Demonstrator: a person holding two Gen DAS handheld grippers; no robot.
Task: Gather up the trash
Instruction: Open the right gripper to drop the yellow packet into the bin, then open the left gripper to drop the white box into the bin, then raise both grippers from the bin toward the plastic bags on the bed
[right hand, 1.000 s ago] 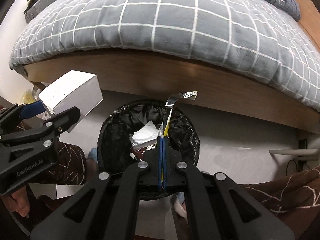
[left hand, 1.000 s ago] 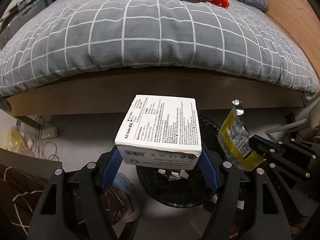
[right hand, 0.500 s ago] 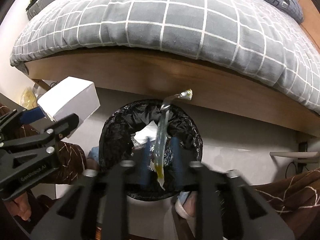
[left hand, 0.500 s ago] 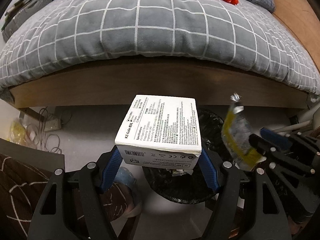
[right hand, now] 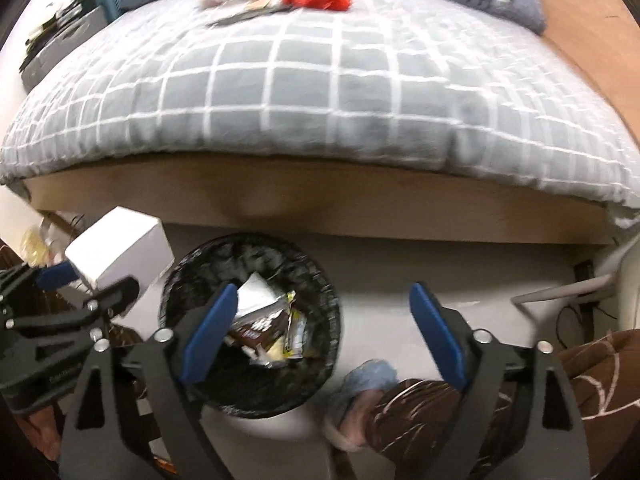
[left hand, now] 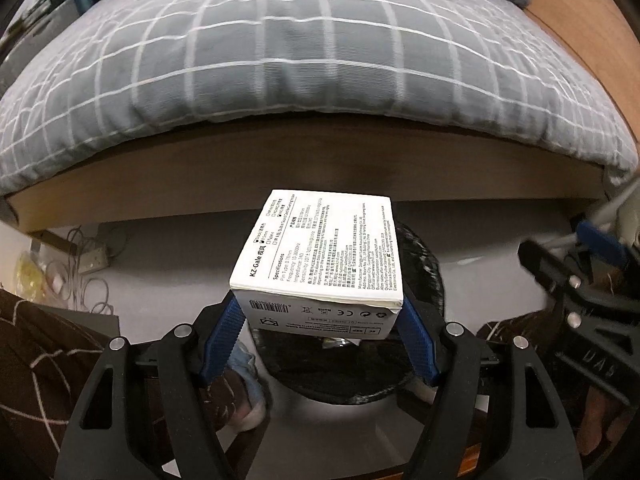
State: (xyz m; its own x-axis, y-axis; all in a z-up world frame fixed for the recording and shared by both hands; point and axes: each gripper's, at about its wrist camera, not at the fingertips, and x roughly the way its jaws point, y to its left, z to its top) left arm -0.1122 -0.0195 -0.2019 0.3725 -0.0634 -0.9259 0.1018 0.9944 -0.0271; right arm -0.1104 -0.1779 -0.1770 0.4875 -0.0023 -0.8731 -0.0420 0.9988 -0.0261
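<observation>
Left tool [left hand: 320, 320] clenched on white printed cardboard box [left hand: 324, 256], box held above round black-lined trash bin [right hand: 250, 324], right tool [right hand: 324, 336] released, jaws just opened wide with nothing between them, yellow foil wrapper [right hand: 294, 330] lying inside bin below its left finger [right hand: 210, 332], grey checked bed quilt [right hand: 320, 92] ahead.

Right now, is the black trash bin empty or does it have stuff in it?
It has stuff in it. In the right wrist view, the trash bin holds wrappers and crumpled white paper, piled at the bottom.
</observation>
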